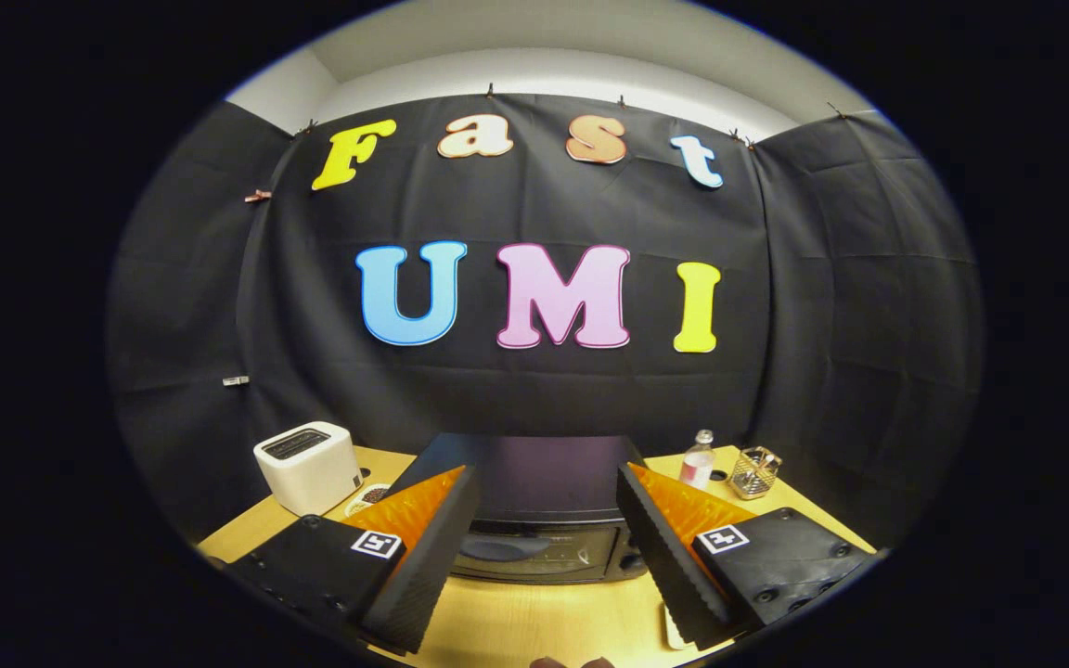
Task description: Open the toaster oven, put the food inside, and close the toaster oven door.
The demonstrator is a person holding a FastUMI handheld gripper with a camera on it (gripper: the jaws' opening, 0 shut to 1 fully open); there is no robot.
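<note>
The toaster oven point(534, 520) sits low in the middle of the frame on the wooden table point(534, 622), door closed, glass front facing the camera, seen between and beyond the fingers. The tool point(548, 557) is spread wide and holds nothing, hanging apart from the oven. A white toaster point(309, 464) stands at lower left; a small bottle point(699, 459) and a wire basket point(757, 471) at lower right. The food cannot be made out for sure. The door handle is hard to see, so a badly aimed approach could slip off it or shove the oven back toward the wall.
</note>
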